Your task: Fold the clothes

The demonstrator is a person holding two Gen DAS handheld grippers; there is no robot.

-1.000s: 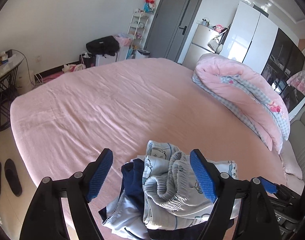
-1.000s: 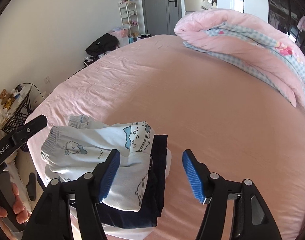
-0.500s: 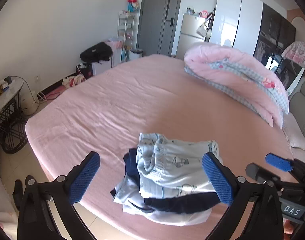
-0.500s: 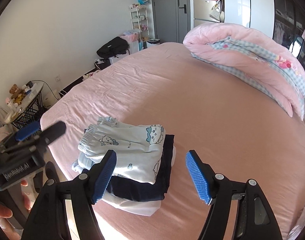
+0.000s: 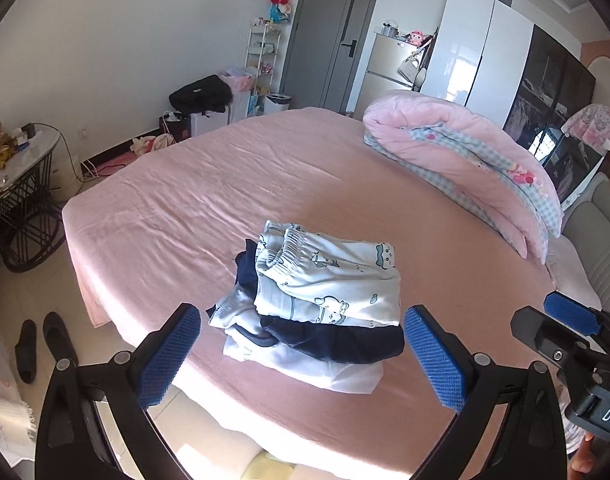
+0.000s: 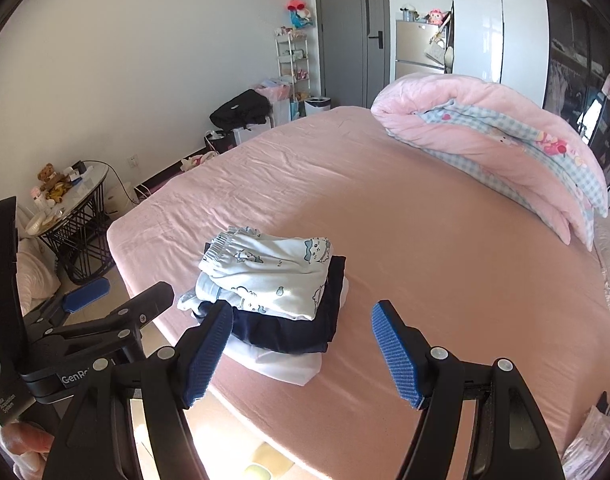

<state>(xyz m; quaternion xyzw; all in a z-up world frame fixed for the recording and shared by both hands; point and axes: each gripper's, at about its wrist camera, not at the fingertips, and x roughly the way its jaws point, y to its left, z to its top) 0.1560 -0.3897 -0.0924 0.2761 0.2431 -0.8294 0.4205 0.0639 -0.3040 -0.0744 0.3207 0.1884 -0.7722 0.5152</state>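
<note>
Item: stack of folded clothes (image 5: 317,300), lying on the bed (image 5: 185,184) ahead of and below both your tools. Left gripper (image 5: 301,356): jaws just opened, spread wide, empty. Right gripper (image 6: 301,352): spread, empty. Handling: lift clear and avoid brushing the printed top garment (image 6: 273,276); the stack looks finished.

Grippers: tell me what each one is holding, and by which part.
Nothing. The left gripper and right gripper are both open, clear of the folded clothes on the bed.
</note>
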